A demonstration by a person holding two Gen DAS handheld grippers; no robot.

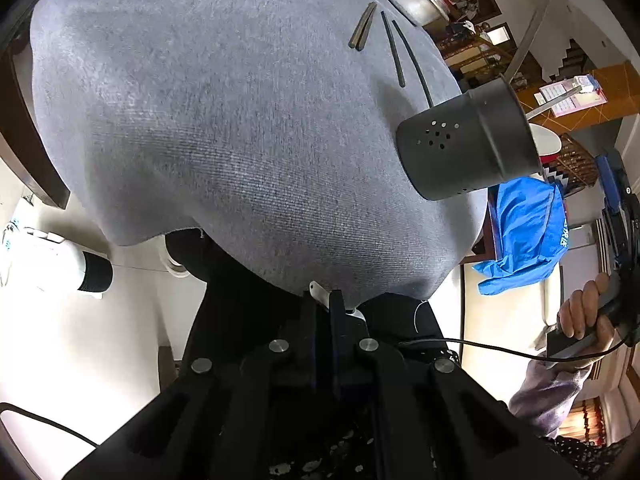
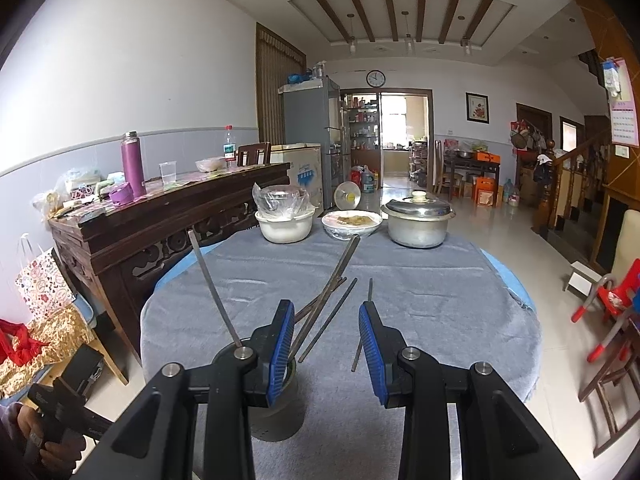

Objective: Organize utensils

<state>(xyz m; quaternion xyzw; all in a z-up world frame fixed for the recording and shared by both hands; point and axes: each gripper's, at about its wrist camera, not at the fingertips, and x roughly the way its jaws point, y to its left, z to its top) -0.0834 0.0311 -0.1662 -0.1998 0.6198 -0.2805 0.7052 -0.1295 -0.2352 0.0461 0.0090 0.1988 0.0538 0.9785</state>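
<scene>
A dark perforated metal holder (image 1: 468,144) stands on the grey tablecloth (image 1: 224,132); in the right wrist view the holder (image 2: 280,408) sits under my left finger, with two chopsticks standing in it (image 2: 212,284). Several dark chopsticks (image 1: 396,48) lie loose on the cloth beyond it, also in the right wrist view (image 2: 328,320). My right gripper (image 2: 326,340) is open and empty, just above the holder and loose chopsticks. My left gripper (image 1: 326,300) is shut with nothing in it, at the near table edge.
At the table's far side stand a white bowl with a bag (image 2: 285,224), a covered dish (image 2: 352,224) and a lidded metal pot (image 2: 418,222). A dark wooden sideboard (image 2: 160,216) is on the left. A blue cloth (image 1: 524,236) hangs beside the table.
</scene>
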